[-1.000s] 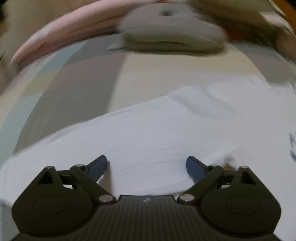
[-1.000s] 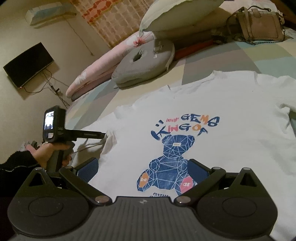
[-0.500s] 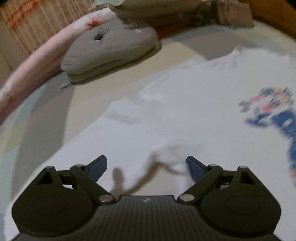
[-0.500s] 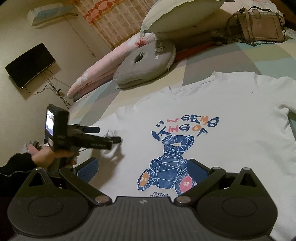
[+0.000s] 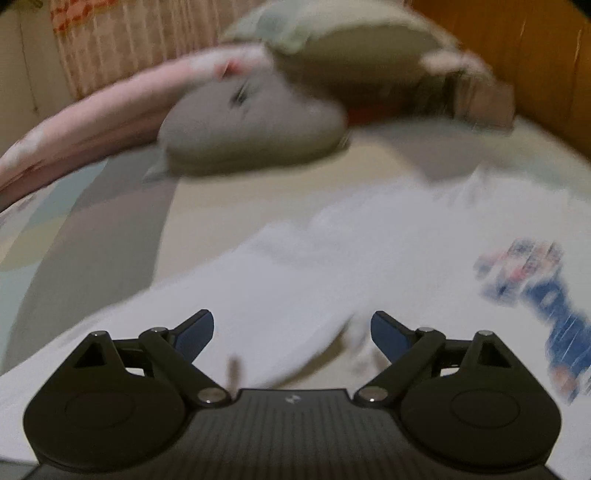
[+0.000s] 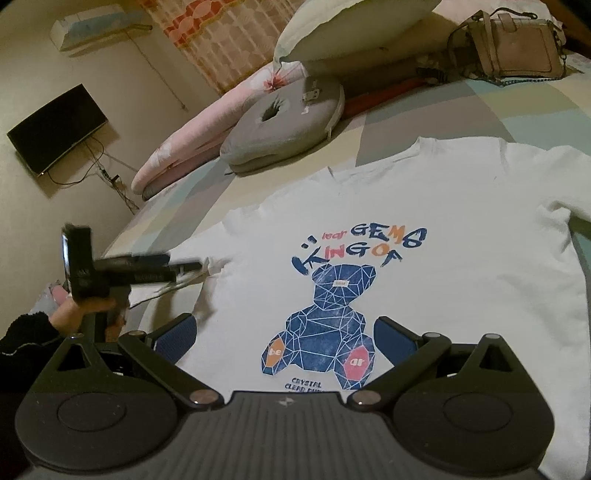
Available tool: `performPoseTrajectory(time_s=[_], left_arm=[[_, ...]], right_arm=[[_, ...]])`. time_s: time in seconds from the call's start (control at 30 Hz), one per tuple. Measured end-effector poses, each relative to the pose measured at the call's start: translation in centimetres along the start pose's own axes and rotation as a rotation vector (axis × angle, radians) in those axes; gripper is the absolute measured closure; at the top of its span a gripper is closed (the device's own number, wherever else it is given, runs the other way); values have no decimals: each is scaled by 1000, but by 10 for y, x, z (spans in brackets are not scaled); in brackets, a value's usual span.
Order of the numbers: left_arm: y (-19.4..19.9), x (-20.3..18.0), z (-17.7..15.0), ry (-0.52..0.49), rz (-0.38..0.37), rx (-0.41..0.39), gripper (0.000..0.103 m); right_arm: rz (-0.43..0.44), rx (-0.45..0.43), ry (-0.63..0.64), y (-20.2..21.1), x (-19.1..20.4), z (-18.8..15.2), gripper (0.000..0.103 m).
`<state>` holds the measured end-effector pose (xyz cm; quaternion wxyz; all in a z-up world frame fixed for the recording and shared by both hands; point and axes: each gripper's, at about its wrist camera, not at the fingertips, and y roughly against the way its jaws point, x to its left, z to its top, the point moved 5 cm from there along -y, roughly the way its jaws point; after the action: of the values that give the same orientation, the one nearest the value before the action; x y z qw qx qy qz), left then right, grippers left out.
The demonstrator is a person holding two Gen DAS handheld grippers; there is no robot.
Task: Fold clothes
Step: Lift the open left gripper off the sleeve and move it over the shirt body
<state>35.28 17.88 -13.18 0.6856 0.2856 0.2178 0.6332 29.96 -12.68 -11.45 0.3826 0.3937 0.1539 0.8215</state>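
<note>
A white T-shirt (image 6: 461, 221) with a blue bear print (image 6: 325, 325) lies spread face up on the bed. My right gripper (image 6: 284, 338) is open and empty, hovering over the lower part of the print. My left gripper (image 5: 291, 330) is open and empty, low over the shirt's left sleeve (image 5: 288, 291). In the right wrist view the left gripper (image 6: 184, 266) reaches in from the left, fingers at the sleeve's edge. The left wrist view is blurred by motion.
A grey ring cushion (image 6: 284, 122), a pink floral pillow (image 6: 192, 147), a pale pillow (image 6: 343, 26) and a beige handbag (image 6: 517, 44) lie along the head of the bed. A television (image 6: 55, 129) hangs on the left wall. The bedsheet (image 6: 480, 107) has pastel checks.
My left gripper has swung rightward and advanced along the sleeve toward the shirt body. My right gripper has barely moved.
</note>
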Motion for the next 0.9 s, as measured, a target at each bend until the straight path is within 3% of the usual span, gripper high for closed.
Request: performPoseTrajectory(time_s=[0.13,0.23,0.27,0.37,0.53,0.6,0.73,0.9], left_arm=[[-12,-24,8,66,-126,-36,11],[-34,-37,-7,91,-180,64,11],[-42,-36,-13,95,-168,115,12],[-40,-36,-11,62,-142,136,11],[-39,-36,36,153,-181,106,8],[-57,-34,50,228,-204,130,8],[-107,-17,57,348,-140,212,9],[-132,9,69,434,-103,146,8]], right_arm=[[-6,8,6,-2,-2,-1,0],[-7,8,2,0,-4,-1,0],[-6,6,0,2,-5,-1,0],[-7,-2,-5,7,-8,-1,0],[-18,-8,-14,11,-17,-4,0],[-27,-3,-19,9,-22,-5,0],[-26,10,-12,5,-25,-6,0],[-14,20,2,5,-25,-6,0]])
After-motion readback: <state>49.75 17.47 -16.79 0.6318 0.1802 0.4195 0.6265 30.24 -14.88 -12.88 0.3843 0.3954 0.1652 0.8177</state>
